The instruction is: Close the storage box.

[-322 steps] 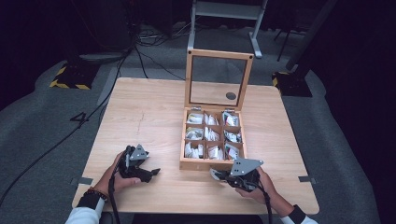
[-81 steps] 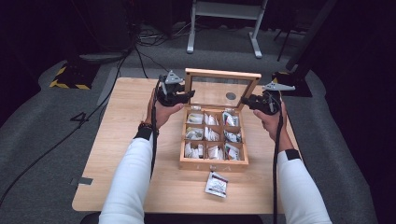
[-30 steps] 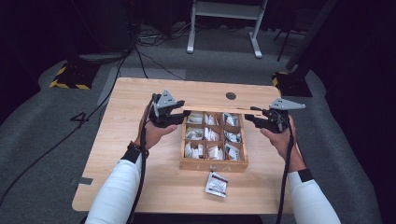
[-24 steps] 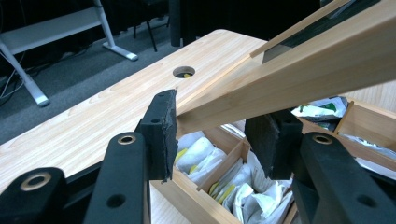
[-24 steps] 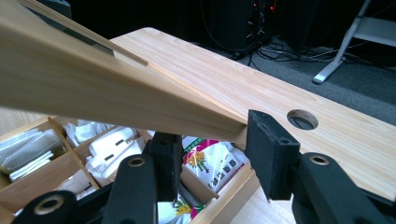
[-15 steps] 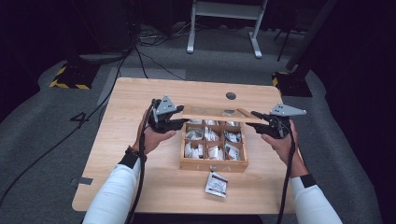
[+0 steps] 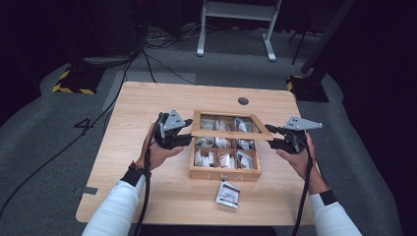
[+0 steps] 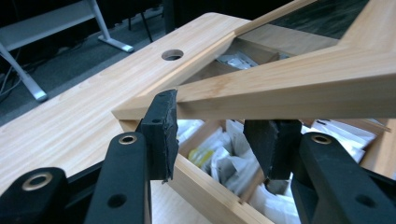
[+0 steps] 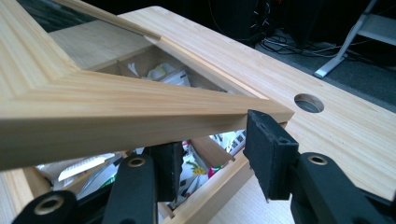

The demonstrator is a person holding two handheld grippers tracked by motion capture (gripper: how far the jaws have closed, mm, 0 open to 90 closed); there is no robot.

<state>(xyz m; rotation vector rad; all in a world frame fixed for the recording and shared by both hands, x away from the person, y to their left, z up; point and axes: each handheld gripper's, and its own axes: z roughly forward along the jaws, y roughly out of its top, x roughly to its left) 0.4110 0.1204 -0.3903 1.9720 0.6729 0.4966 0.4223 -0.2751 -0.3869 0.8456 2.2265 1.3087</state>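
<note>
A wooden box (image 7: 223,173) with several compartments of small sachets (image 7: 226,160) sits mid-table. Its framed lid (image 7: 231,132) hangs tilted low over the box, hinged at the far side. My left gripper (image 7: 189,132) is shut on the lid's front left corner. In the left gripper view one pad (image 8: 159,126) presses the lid's (image 8: 303,88) outer edge and the other sits beneath the front rail. My right gripper (image 7: 269,135) is shut on the front right corner. In the right gripper view the lid (image 9: 116,107) crosses over the two pads (image 9: 271,154).
One loose sachet (image 7: 227,193) lies on the table in front of the box. A round cable hole (image 7: 243,101) is in the tabletop behind the box. A metal stand (image 7: 236,19) and cables are on the floor beyond the table's far edge.
The lid has swung down from upright to a low tilt over the box. Both hands have come toward the person and slightly down with it.
</note>
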